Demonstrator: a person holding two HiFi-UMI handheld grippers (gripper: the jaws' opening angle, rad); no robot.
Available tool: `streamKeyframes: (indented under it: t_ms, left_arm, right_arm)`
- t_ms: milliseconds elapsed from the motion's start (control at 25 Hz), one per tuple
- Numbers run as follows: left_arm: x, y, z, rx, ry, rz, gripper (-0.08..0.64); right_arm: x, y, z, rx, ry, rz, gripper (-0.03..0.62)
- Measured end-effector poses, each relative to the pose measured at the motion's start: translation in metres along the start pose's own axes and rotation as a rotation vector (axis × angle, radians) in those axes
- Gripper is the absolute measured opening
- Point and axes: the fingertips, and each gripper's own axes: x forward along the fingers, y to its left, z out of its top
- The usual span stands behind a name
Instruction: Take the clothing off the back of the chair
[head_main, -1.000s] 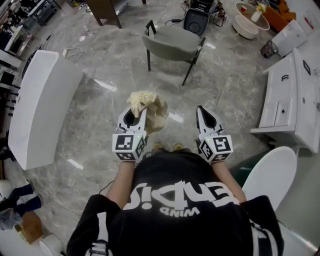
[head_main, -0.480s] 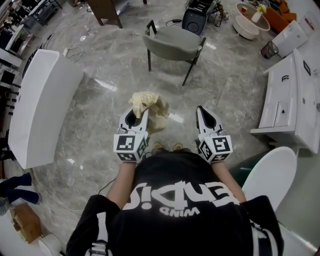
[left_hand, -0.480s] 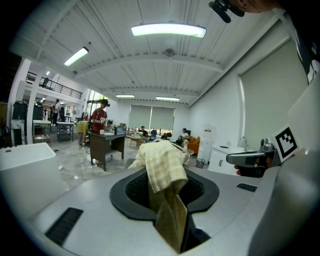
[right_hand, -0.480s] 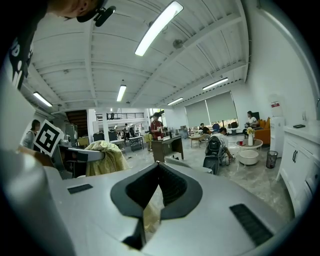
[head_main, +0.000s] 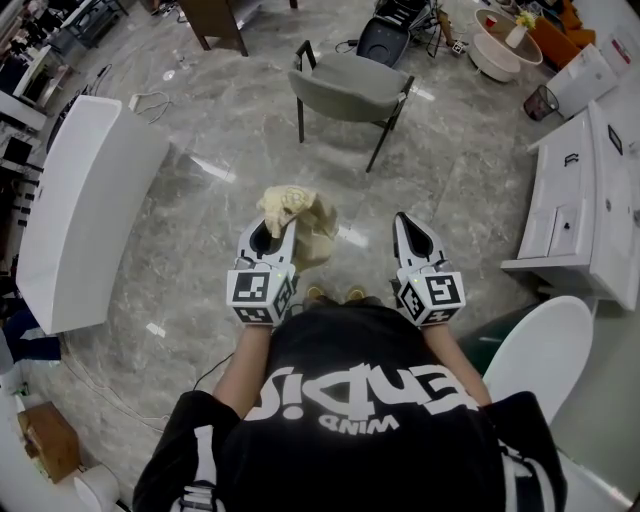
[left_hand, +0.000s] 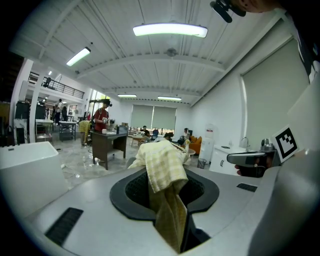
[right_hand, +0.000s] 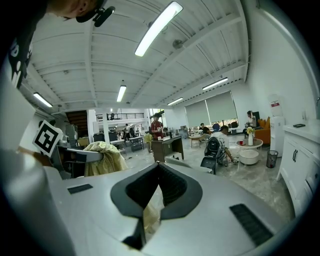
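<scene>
A pale yellow checked piece of clothing (head_main: 297, 213) hangs bunched from my left gripper (head_main: 283, 228), which is shut on it above the marble floor. In the left gripper view the clothing (left_hand: 162, 170) drapes over the jaws and runs down through them. The grey chair (head_main: 345, 80) stands farther ahead with nothing on its back. My right gripper (head_main: 403, 223) is level with the left one, to its right, its jaws meeting at the tip with nothing held. From the right gripper view the clothing (right_hand: 103, 157) shows to the left, hanging from the left gripper (right_hand: 80, 155).
A long white table (head_main: 85, 210) stands at the left and a white cabinet (head_main: 585, 200) at the right. A white rounded seat (head_main: 545, 350) is close at my right. Beyond the chair are a black backpack (head_main: 385, 38), a brown desk (head_main: 215, 20) and a round coffee table (head_main: 505, 40).
Both grippers and the clothing hold still. At the left edge a person's legs have moved out of sight.
</scene>
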Motion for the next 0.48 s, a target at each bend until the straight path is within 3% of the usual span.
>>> streamKeyframes:
  t_ms: [480]
  left_arm:
    - [0.0022, -0.0014, -0.0026, -0.002, 0.002, 0.015, 0.126]
  right_arm:
    - [-0.0008, -0.0063, -0.0029, 0.007, -0.002, -0.004, 0.013]
